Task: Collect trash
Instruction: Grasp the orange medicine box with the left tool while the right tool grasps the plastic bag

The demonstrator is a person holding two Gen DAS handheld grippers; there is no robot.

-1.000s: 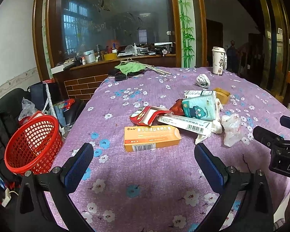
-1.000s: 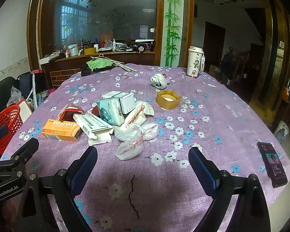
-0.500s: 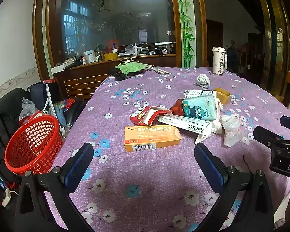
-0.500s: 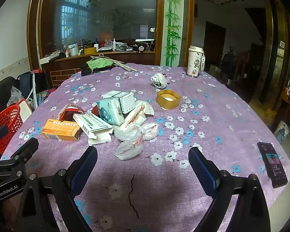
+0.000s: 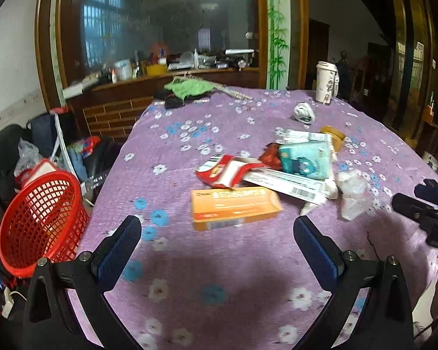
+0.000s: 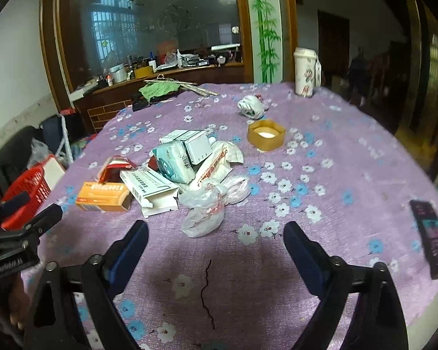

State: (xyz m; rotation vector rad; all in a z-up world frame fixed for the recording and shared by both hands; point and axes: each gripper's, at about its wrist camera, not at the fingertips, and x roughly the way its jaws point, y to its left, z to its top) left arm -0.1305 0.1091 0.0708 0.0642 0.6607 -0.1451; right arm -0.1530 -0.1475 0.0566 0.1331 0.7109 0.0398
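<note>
Trash lies in a heap on the purple flowered tablecloth (image 5: 219, 277): an orange box (image 5: 235, 208), a torn red and white carton (image 5: 227, 170), a long white box (image 5: 286, 183), a teal packet (image 5: 302, 160) and crumpled clear plastic (image 6: 204, 208). My left gripper (image 5: 217, 233) hovers open just short of the orange box, nothing between its fingers. My right gripper (image 6: 216, 237) is close in front of the clear plastic; its jaws are closing, still wide, with nothing between them. A red mesh basket (image 5: 41, 221) stands off the table's left edge.
Farther back on the table are a tape roll (image 6: 265, 135), a balled white bag (image 6: 252, 106), a tall patterned cup (image 6: 305, 73) and a green cloth (image 6: 157, 89). A phone (image 6: 430, 236) lies at the right edge. Bags and clutter crowd the floor beside the basket.
Both grippers have advanced toward the trash pile, so the boxes and plastic look larger and nearer. The right gripper's fingers stand slightly closer together. Nothing on the table has moved.
</note>
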